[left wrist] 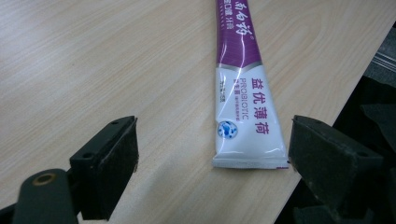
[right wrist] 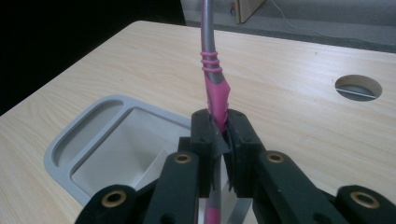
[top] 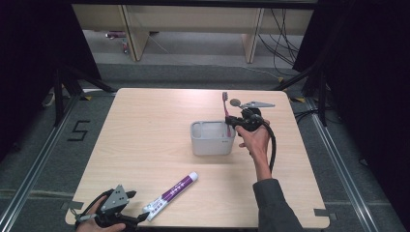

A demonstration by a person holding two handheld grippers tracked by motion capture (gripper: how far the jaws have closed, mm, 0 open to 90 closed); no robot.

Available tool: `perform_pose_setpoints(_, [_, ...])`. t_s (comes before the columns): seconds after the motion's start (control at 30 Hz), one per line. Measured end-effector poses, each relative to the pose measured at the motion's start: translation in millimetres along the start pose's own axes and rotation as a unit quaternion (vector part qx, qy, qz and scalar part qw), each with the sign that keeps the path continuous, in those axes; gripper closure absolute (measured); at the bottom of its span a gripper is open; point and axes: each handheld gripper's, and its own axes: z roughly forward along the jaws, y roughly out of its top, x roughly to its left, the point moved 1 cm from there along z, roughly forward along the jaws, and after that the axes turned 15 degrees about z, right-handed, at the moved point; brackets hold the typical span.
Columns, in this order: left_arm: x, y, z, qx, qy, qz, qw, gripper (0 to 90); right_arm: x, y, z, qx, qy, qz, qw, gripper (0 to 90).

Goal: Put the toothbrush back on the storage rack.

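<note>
My right gripper (top: pixel 231 122) was clamped on the pink toothbrush (top: pixel 226 108), held upright with its lower end over the grey holder (top: pixel 212 145) just below my jaws. I judged it best to lower it straight, releasing only inside. My left gripper (left wrist: pixel 212 154) stood wide around the toothpaste tube (left wrist: pixel 246 102).

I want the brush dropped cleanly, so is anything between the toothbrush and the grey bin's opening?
Nothing visible. The right tool holds the toothbrush upright over the grey bin, whose inside looks empty.
</note>
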Motion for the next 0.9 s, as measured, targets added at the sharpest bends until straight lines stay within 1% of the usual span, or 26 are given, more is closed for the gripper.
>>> perform_pose_setpoints(0.03, [-0.3, 0.0, 0.2, -0.002, -0.001, -0.002, 1.0000, 15.6, -0.8, -0.3, 0.0, 0.003, 0.002, -0.004, 1.0000, 82.6])
perform_pose_setpoints(0.07, [0.6, -0.3, 0.3, 0.002, 0.001, 0.003, 1.0000, 15.6, -1.1, -1.6, 1.0, 0.002, 0.004, -0.011, 0.9999, 82.6])
perform_pose_setpoints(0.1, [-0.4, 0.1, 0.2, -0.001, -0.001, -0.001, 1.0000, 15.6, -0.9, -2.3, 0.7, 0.002, 0.003, -0.006, 1.0000, 82.6])
perform_pose_setpoints(0.27, [-0.4, 0.0, 0.3, -0.002, -0.001, -0.002, 1.0000, 15.6, -1.3, -3.8, 1.5, 0.002, 0.003, -0.013, 0.9999, 82.6])
perform_pose_setpoints(0.3, [0.2, -0.2, 0.1, 0.001, 0.001, 0.001, 1.0000, 15.6, -0.6, -4.6, 1.6, 0.008, 0.000, -0.013, 0.9999, 82.6])
perform_pose_setpoints(0.4, [-0.4, 0.1, 0.3, -0.002, -0.001, -0.001, 1.0000, 15.6, -0.3, -5.4, 1.9, 0.009, 0.003, -0.016, 0.9998, 82.5])
perform_pose_setpoints(0.5, [-0.4, 0.0, 0.7, -0.001, 0.000, -0.001, 1.0000, 15.6, 0.6, -6.1, 1.9, 0.013, 0.001, -0.016, 0.9998, 82.5])
perform_pose_setpoints(0.53, [-0.4, 0.0, 0.7, -0.002, -0.001, -0.002, 1.0000, 15.6, 1.3, -6.6, 1.8, 0.012, 0.000, -0.009, 0.9999, 82.5])
perform_pose_setpoints(0.57, [-0.5, 0.0, 0.8, -0.003, -0.001, -0.002, 1.0000, 15.6, 0.9, -6.3, 1.8, 0.012, 0.000, -0.012, 0.9999, 82.3])
perform_pose_setpoints(0.63, [-0.5, 0.1, 0.3, -0.002, -0.001, -0.002, 1.0000, 15.6, 1.2, -6.7, 1.0, 0.015, -0.001, -0.004, 0.9999, 81.8])
perform_pose_setpoints(0.67, [-0.4, 0.0, 0.3, -0.002, -0.001, -0.002, 1.0000, 15.6, 0.5, -6.6, 1.1, 0.015, 0.000, -0.006, 0.9999, 81.0])
perform_pose_setpoints(0.7, [0.4, -0.3, 1.0, 0.001, 0.004, 0.001, 1.0000, 15.7, -0.3, -5.9, -1.0, 0.011, -0.004, -0.012, 0.9999, 77.9])
perform_pose_setpoints(0.73, [0.5, -0.3, 0.4, 0.004, 0.003, 0.004, 1.0000, 15.6, -0.7, -5.7, -0.5, 0.013, 0.004, -0.006, 0.9999, 76.7])
perform_pose_setpoints(0.77, [-0.5, 0.0, 0.3, -0.002, -0.002, -0.002, 1.0000, 15.6, -1.1, -5.2, -2.0, 0.007, -0.003, -0.008, 0.9999, 74.6])
perform_pose_setpoints(0.8, [-0.5, -0.1, 0.8, -0.004, -0.001, -0.002, 1.0000, 15.6, -1.1, -5.2, -2.0, 0.007, -0.003, -0.008, 0.9999, 74.6])
perform_pose_setpoints(0.83, [-0.5, 0.0, 0.6, -0.001, 0.000, -0.001, 1.0000, 15.6, -1.1, -4.8, -2.6, 0.007, 0.004, -0.003, 1.0000, 72.7])
perform_pose_setpoints(0.87, [0.1, -0.2, 0.7, 0.002, 0.002, 0.001, 1.0000, 15.6, -1.1, -4.5, -3.8, 0.004, 0.004, -0.002, 1.0000, 71.0])
perform_pose_setpoints(0.9, [0.0, -0.2, 0.7, 0.002, 0.001, 0.001, 1.0000, 15.6, -0.7, -4.4, -4.9, 0.004, 0.007, 0.004, 1.0000, 68.7])
